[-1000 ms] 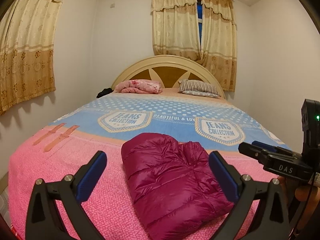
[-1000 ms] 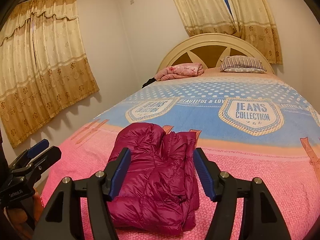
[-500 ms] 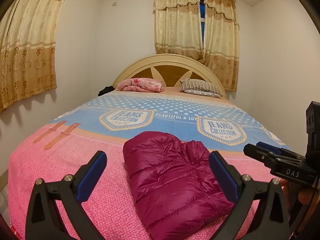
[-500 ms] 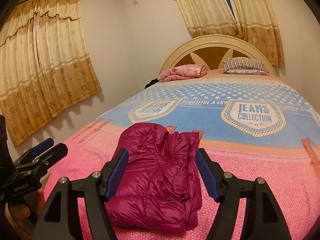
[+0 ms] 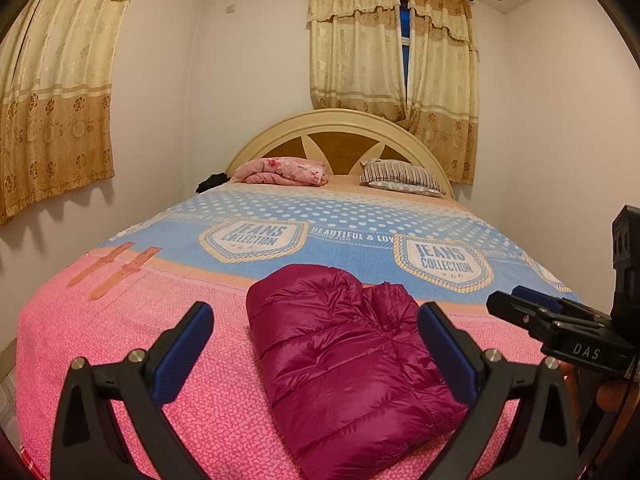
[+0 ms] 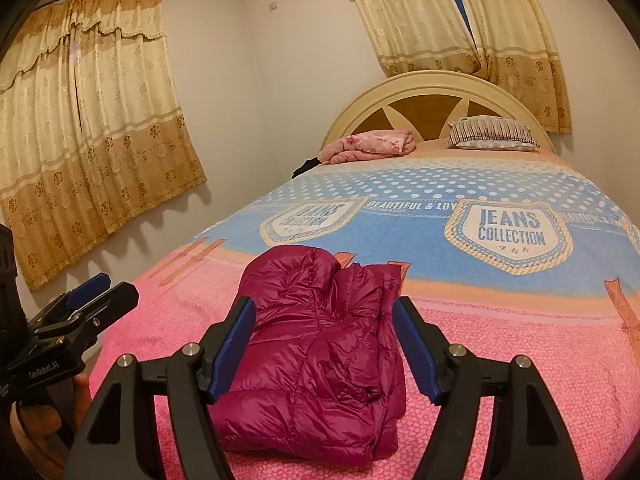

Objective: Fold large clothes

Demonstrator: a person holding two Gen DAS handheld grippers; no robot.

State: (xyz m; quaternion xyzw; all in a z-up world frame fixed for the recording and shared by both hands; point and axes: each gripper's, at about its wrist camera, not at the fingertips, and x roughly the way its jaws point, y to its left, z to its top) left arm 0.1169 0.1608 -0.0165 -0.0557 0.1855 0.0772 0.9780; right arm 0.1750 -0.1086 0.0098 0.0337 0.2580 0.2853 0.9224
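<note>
A magenta puffer jacket (image 5: pixel 340 352) lies folded into a compact bundle on the pink end of the bed (image 5: pixel 140 320). My left gripper (image 5: pixel 315 312) hovers just short of it, open, with nothing between its blue pads. In the right wrist view the same jacket (image 6: pixel 312 340) lies ahead of my right gripper (image 6: pixel 324 304), which is also open and holds nothing. Each gripper shows in the other's view: the right gripper (image 5: pixel 510 298) at the right edge, the left gripper (image 6: pixel 116 288) at the lower left, each in a person's hand.
The bedspread (image 6: pixel 500 340) is pink near me and blue with "JEANS COLLECTION" badges farther back. A folded pink blanket (image 5: pixel 280 170) and a striped pillow (image 5: pixel 400 176) lie by the headboard. Curtained windows are on the left wall and behind the bed.
The right gripper's jaws have spread slightly wider. Both grippers have stayed in place and the jacket has not moved.
</note>
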